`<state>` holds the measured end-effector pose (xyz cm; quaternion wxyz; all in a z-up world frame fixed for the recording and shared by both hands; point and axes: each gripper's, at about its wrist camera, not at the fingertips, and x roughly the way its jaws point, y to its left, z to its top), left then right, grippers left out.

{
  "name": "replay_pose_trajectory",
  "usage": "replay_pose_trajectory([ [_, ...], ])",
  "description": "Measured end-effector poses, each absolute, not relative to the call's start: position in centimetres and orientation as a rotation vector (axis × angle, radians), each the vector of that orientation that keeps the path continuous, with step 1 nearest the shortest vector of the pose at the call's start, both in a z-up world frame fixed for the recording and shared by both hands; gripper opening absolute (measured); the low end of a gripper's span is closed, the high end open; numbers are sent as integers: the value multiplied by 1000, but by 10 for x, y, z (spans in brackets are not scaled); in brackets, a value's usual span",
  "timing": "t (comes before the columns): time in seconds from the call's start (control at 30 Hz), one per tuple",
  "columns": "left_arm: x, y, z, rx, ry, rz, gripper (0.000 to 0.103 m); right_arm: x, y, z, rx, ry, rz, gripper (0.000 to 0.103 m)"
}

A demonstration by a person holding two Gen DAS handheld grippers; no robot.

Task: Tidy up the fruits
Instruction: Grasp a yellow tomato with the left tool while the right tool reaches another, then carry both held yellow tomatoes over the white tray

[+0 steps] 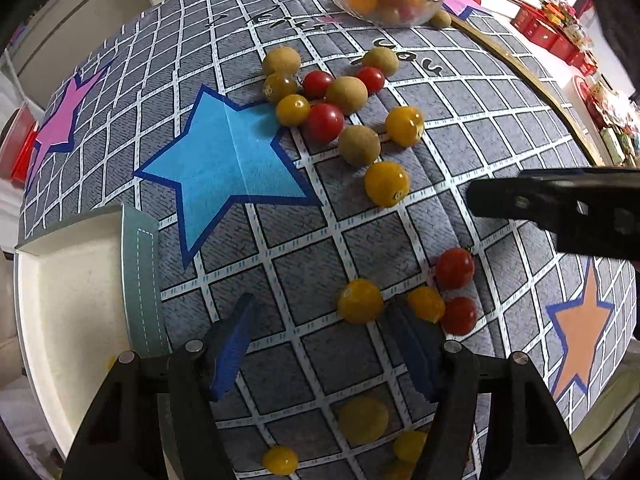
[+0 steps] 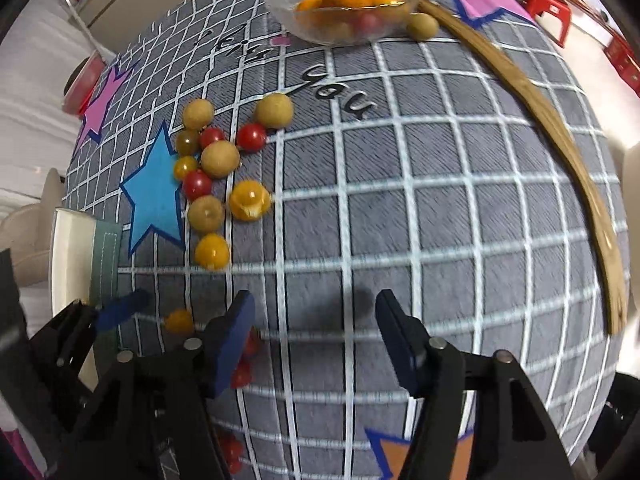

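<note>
Left wrist view: left gripper [image 1: 320,336] jaws apart, empty, over grid cloth [image 1: 304,248], yellow tomato [image 1: 360,301] between its tips; fruit cluster [image 1: 340,112] upper centre; glass bowl [image 1: 416,16] top; right gripper [image 2: 316,332] jaws apart, empty

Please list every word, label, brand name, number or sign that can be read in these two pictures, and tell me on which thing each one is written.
"you": black handwriting-style print on the grey checked tablecloth, below the glass bowl; it reads clearly in the right wrist view.
A second black script word, left of "you" on the same cloth: too distorted to read.
Print on the red boxes in the background: too small and blurred to read.
No other text is readable.
</note>
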<state>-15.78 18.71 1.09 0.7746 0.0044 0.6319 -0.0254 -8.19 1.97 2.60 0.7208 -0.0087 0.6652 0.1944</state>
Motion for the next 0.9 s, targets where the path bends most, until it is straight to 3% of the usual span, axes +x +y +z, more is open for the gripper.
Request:
replay_pose_trajectory([
  [0.13,-156,187,13,-13,1358,-31,65,-70,34,23,-41,1442,476,65],
  [0.33,-153,186,16,-16,1348,-28,43,-57,55,24,-87,1401,529,64],
  [0.4,-151,181,17,-21,1349,-25,38,-52,63,24,-100,1391,538,57],
  [0.53,-152,183,22,-49,1352,-27,21,-48,73,22,-88,1400,591,25],
  [0.9,-156,213,37,-185,1381,-57,21,-70,46,33,16,1453,542,25],
])
